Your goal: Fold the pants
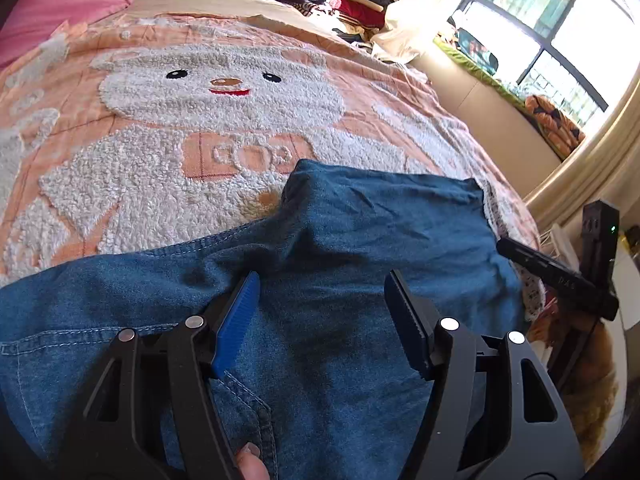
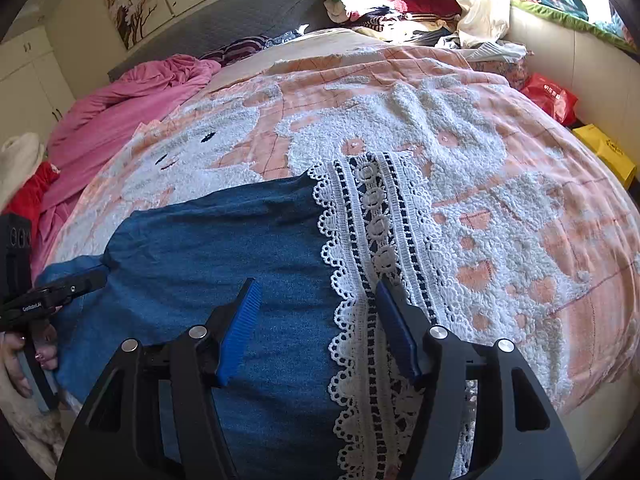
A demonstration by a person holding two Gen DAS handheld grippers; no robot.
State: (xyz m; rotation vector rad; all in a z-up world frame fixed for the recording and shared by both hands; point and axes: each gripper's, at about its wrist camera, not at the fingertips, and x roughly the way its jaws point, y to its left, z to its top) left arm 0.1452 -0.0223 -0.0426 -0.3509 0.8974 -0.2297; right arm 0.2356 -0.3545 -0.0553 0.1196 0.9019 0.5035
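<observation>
Blue denim pants (image 1: 380, 208) lie spread on a peach blanket with a white fluffy bear (image 1: 208, 92). My left gripper (image 1: 323, 280) hovers just over the denim near a stitched seam, its blue pads (image 1: 236, 320) apart and pressing on nothing. In the right wrist view the pants (image 2: 208, 240) end in a wide white lace hem (image 2: 376, 208). My right gripper (image 2: 317, 282) stands open above the line where denim meets lace. Each gripper shows in the other's view: the right gripper (image 1: 560, 276) at the pants' right edge, the left gripper (image 2: 60, 292) held by a hand (image 2: 24, 360).
A crumpled pink duvet (image 2: 120, 108) lies at the bed's far left. Piled clothes (image 2: 392, 0) sit at the head of the bed. A red bag (image 2: 550, 96) and a yellow bag (image 2: 608, 152) rest beside the bed's right edge. A bright window (image 1: 560, 20) is to the right.
</observation>
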